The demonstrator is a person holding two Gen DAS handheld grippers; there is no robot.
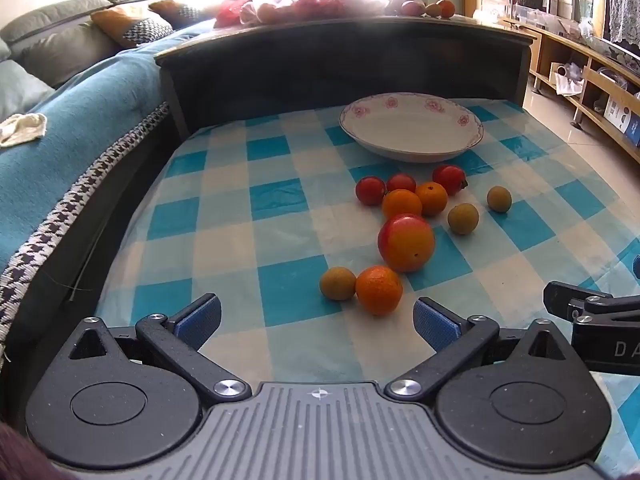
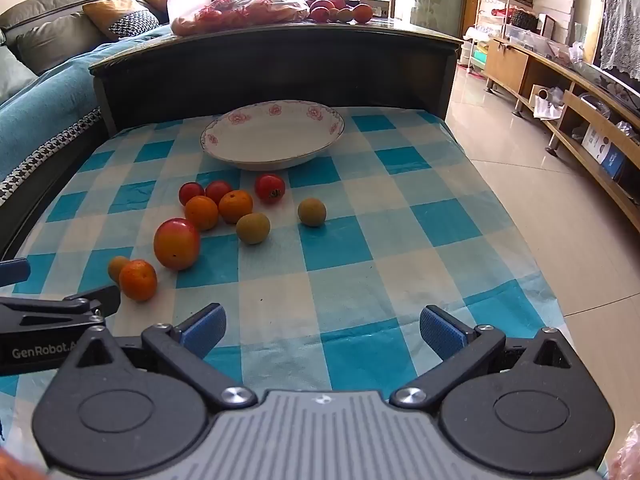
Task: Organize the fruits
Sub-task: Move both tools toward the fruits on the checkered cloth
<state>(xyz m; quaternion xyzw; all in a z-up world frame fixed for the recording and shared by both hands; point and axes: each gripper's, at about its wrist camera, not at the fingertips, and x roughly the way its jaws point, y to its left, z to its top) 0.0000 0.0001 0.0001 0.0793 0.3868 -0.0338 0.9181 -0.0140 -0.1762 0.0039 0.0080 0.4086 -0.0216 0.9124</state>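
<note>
The left gripper (image 1: 318,322) hangs over the near part of the table (image 1: 224,216), which wears a blue-and-white checked cloth, and its jaws stand wide open with nothing between them. The right gripper (image 2: 322,330) is beside it, tilted down in the same way, jaws also wide open and empty.

The fruits lie loose on the cloth, near the middle. Closest to the left gripper are a small orange mandarin (image 1: 379,290) and a small yellow-green round fruit (image 1: 337,283), which touch each other. Just behind them sits a bigger red-and-orange round fruit (image 1: 406,242). Further back, two more orange mandarins (image 1: 401,203) lie close together, with three small red tomatoes (image 1: 370,190) behind them. Two other yellow-green round fruits (image 1: 463,218) lie a little apart on the right.

Behind the fruits stands a shallow white dish with pink flowers on its rim (image 1: 434,105). It is empty. A dark wooden board (image 1: 340,64) rises at the far end of the table.
</note>
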